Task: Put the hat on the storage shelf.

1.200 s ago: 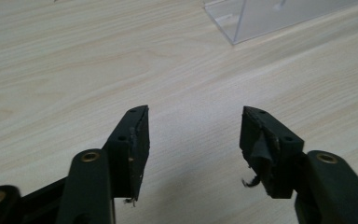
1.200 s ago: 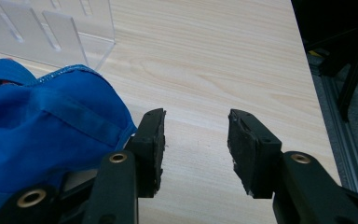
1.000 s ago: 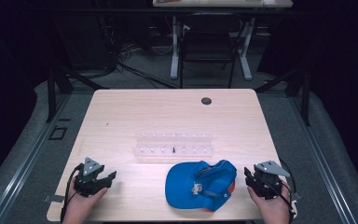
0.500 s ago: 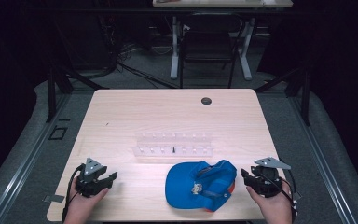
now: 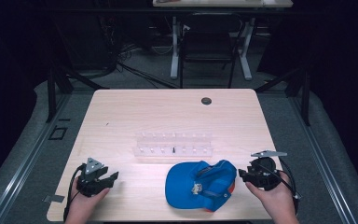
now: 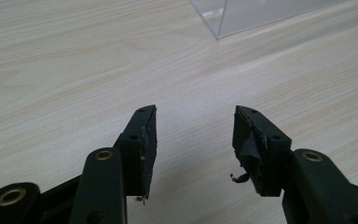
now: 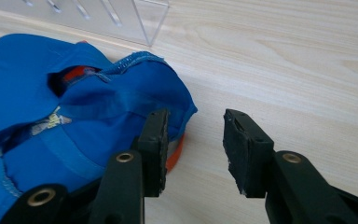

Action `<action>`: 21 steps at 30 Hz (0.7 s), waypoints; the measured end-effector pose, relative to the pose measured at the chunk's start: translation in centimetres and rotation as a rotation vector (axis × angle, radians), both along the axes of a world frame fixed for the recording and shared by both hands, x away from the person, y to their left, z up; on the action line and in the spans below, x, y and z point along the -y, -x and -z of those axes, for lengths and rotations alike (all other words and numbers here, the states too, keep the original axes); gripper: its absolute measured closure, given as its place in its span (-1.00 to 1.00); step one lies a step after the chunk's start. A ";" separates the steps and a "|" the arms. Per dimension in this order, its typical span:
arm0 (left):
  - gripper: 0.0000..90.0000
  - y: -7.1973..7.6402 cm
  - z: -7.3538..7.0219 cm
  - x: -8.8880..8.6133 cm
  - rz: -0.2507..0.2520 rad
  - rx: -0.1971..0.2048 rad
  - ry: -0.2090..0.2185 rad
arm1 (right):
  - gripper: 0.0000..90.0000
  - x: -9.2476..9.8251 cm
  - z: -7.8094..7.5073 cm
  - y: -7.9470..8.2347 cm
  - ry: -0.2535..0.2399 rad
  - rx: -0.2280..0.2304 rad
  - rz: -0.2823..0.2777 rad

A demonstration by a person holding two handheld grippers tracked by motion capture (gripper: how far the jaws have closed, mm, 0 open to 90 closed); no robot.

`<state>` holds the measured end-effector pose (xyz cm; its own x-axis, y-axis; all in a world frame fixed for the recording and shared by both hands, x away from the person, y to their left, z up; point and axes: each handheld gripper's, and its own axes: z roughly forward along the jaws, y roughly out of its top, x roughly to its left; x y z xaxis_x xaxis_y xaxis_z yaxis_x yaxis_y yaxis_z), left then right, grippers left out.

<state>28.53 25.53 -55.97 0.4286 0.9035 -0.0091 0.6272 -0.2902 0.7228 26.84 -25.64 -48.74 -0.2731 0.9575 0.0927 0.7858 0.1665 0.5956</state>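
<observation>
Cap (image 5: 200, 184) on table (image 5: 121, 116); left gripper (image 6: 195, 140), right gripper (image 7: 195, 140) jaws apart, empty.

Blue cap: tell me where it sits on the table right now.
In the high view the blue cap lies near the table's front edge, right of centre, just in front of the clear plastic rack and beside the right gripper.
</observation>
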 end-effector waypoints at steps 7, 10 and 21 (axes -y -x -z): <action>0.11 0.0 0.1 0.1 -0.001 -0.003 0.003 | 0.32 0.0 -1.2 -0.7 -0.025 -0.050 -0.013; 0.11 0.0 0.1 0.1 -0.004 -0.004 0.007 | 0.30 0.1 -1.6 -1.1 -0.054 -0.079 -0.004; 0.11 -0.1 0.1 0.1 -0.004 -0.011 0.006 | 0.24 -0.2 -2.1 -2.3 -0.105 -0.155 -0.009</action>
